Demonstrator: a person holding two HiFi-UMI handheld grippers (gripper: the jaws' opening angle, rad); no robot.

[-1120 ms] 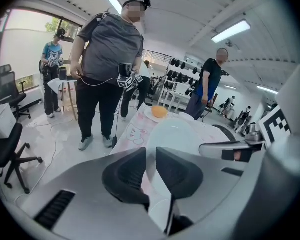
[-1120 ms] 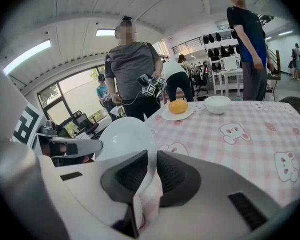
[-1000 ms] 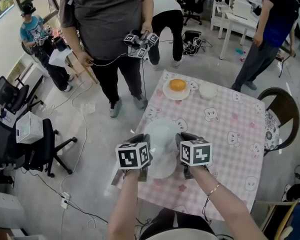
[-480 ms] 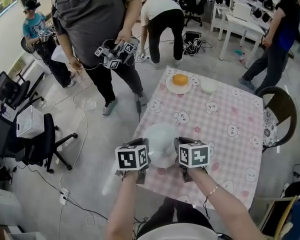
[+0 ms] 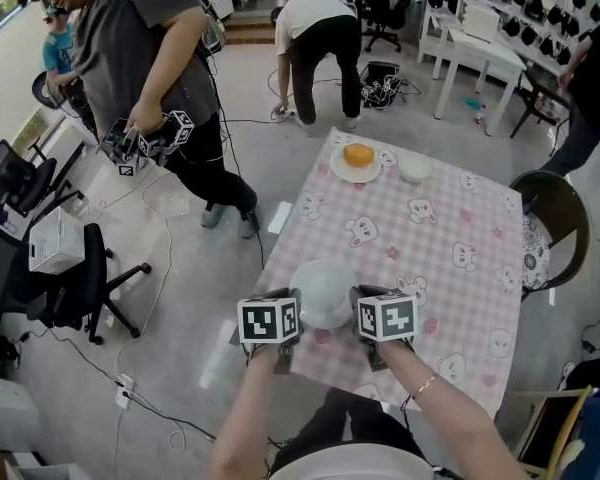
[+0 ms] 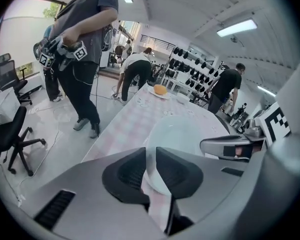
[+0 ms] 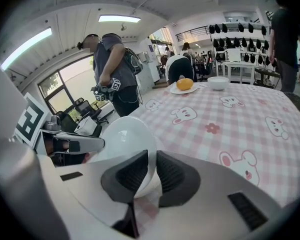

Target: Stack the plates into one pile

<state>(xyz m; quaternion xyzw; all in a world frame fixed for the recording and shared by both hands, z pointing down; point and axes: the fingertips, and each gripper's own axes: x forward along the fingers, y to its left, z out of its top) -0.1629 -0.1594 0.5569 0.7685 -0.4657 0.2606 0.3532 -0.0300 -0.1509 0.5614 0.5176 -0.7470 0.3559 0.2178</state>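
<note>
Both grippers hold one white plate point(image 5: 325, 290) between them, close over the near left edge of the pink checked table point(image 5: 450, 268). My left gripper point(image 5: 296, 308) is shut on the plate's left rim, and in the left gripper view the rim point(image 6: 182, 134) runs between its jaws point(image 6: 150, 170). My right gripper point(image 5: 356, 306) is shut on the right rim, and in the right gripper view the plate point(image 7: 121, 138) sits tilted in its jaws point(image 7: 151, 173). A second white plate point(image 5: 342, 170) with an orange on it lies at the table's far end.
A small white bowl point(image 5: 415, 168) stands beside the far plate. A person in a grey shirt point(image 5: 145, 48) stands left of the table with grippers in hand, and another bends over behind it. A dark chair point(image 5: 550, 218) is at the right and office chairs point(image 5: 40, 278) at the left.
Both grippers have come down and forward together with the plate. The person in the grey shirt has walked left, away from the table's far corner.
</note>
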